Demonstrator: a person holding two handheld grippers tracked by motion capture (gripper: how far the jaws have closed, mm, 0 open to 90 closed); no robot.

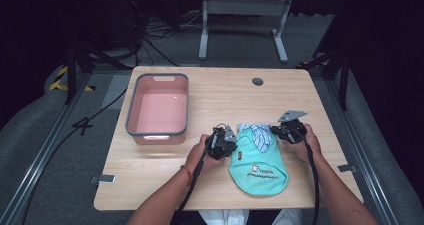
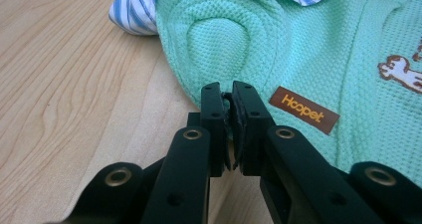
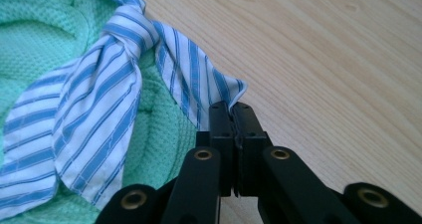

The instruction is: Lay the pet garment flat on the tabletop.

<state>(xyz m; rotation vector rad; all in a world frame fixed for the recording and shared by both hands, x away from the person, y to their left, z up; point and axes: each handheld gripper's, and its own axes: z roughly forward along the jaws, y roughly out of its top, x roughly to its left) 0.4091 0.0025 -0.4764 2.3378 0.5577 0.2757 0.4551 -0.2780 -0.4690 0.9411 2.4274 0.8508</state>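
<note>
High view: I've got one wooden bench (image 1: 220, 185), and the work sits toward its near edge, right of centre. One mint-green garment (image 1: 260, 167) lies flat there, hem nearly at the near edge, w/ a blue-striped collar (image 1: 257, 134) at its far end. Open wood runs along the far edge and the far right corner; the near left corner is bare too. The right edge is close to my right hand, so less room on that side.

Containers: one pink tub (image 1: 159, 110) w/ a grey rim, standing by the left edge toward the far left corner, well apart from the garment. Inside I see just its pink floor.

Grippers, two. Left gripper (image 2: 227, 95) is at the garment's left side; in the left gripper view its jaws are pressed together on the green knit edge, just beside a brown label (image 2: 304, 110). Right gripper (image 3: 230, 107) is at the collar's right side; in the right gripper view the jaws are pinching the tip of the striped collar, bare wood right next to it.

Count: 1 garment, 1 tub, 2 grippers, 2 hands on them.
</note>
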